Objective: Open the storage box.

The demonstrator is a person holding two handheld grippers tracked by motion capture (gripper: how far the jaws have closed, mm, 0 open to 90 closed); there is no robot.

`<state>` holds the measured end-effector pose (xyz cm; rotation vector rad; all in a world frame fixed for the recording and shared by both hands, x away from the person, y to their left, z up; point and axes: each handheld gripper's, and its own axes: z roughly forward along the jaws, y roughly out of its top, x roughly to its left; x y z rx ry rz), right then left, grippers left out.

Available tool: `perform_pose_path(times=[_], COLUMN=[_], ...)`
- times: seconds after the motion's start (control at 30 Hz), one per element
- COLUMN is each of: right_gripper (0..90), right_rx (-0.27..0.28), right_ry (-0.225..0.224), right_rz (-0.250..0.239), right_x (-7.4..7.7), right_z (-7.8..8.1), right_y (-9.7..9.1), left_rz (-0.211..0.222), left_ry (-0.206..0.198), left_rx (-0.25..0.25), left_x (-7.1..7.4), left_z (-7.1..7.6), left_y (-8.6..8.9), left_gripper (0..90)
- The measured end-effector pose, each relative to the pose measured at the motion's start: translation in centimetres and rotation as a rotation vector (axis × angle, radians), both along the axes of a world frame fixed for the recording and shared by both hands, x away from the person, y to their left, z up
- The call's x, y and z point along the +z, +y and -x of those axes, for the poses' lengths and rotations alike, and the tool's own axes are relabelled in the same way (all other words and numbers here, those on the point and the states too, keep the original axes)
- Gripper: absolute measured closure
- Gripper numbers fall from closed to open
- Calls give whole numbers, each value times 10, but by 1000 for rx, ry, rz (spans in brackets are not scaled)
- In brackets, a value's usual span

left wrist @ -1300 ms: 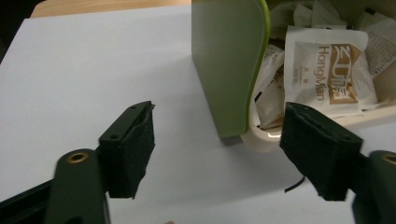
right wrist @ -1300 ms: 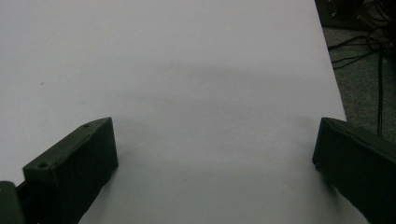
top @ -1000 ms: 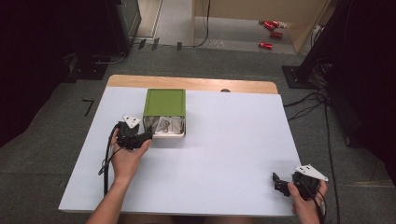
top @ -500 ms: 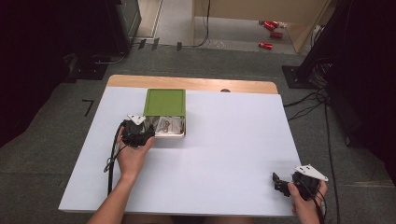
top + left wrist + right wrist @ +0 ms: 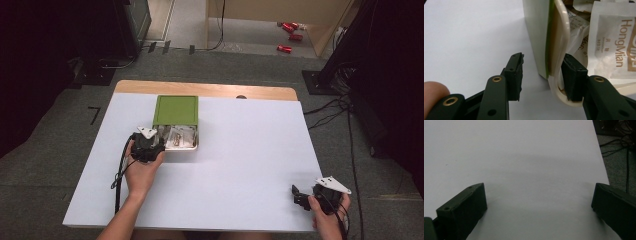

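"hongmian" lettering on white sachet (image 5: 615, 47)

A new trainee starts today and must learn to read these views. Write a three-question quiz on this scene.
1. True or false: the right tongs hold a sachet.
2. What stands between the jaws of the left tongs? A: the box wall. B: a red can. C: a cable.
3. What colour is the lid?

Key
1. False: they are open over the bare table.
2. A. The jaws have just been closing with the wall between them. One jaw is inside the box and the other outside, and the outer pad is not yet touching.
3. Green.
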<state>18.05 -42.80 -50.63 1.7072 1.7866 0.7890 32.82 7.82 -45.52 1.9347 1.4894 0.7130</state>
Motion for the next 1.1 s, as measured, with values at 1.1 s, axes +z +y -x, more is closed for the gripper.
perform_pose_path(times=[1.1], right_gripper=[0], right_rx=[0], right_ry=[0], right_rz=[0], right_x=[0], right_z=[0], right_y=[0], left_rz=[122], left_ry=[-74], left_rx=[-48], left_x=[17], left_z=[33], left_y=[14], left_gripper=[715])
